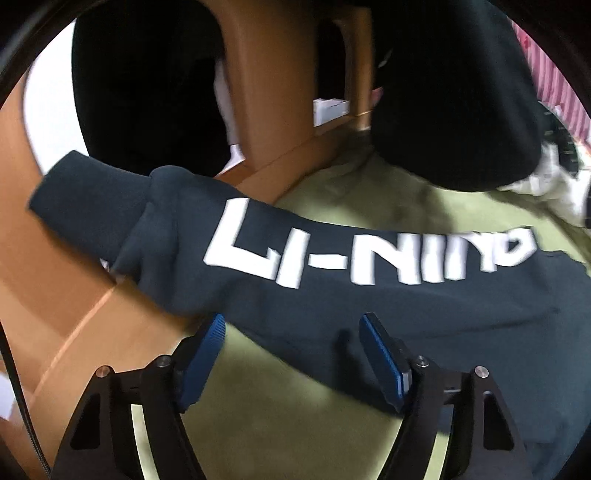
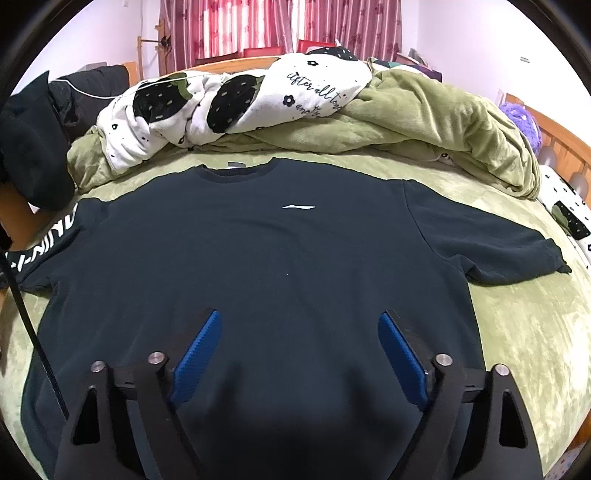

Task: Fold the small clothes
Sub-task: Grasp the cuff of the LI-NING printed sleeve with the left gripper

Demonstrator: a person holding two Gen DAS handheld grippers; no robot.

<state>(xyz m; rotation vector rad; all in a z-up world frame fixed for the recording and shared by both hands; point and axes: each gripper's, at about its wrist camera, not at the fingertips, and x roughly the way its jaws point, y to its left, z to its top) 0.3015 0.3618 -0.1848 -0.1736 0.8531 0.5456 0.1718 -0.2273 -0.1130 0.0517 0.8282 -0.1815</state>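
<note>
A dark teal sweatshirt (image 2: pixel 280 251) lies flat, front up, on a green bed cover (image 2: pixel 517 332), neck toward the far side. Its left sleeve (image 1: pixel 295 258), printed with large white letters, stretches out over the bed's wooden side. My left gripper (image 1: pixel 293 321) hovers just in front of that sleeve's near edge, its blue pads (image 1: pixel 205 354) apart with nothing between them. My right gripper (image 2: pixel 299 321) stands open over the lower middle of the sweatshirt body, blue pads (image 2: pixel 400 354) wide apart and not pressing the cloth. The right sleeve (image 2: pixel 509 251) lies spread out.
A bunched green quilt (image 2: pixel 424 125) and a white blanket with black prints (image 2: pixel 240 99) are heaped along the far side. Dark clothing (image 2: pixel 33 147) piles up at the left. A wooden bed frame (image 1: pixel 55 295) borders the mattress. Pink curtains (image 2: pixel 277 26) hang behind.
</note>
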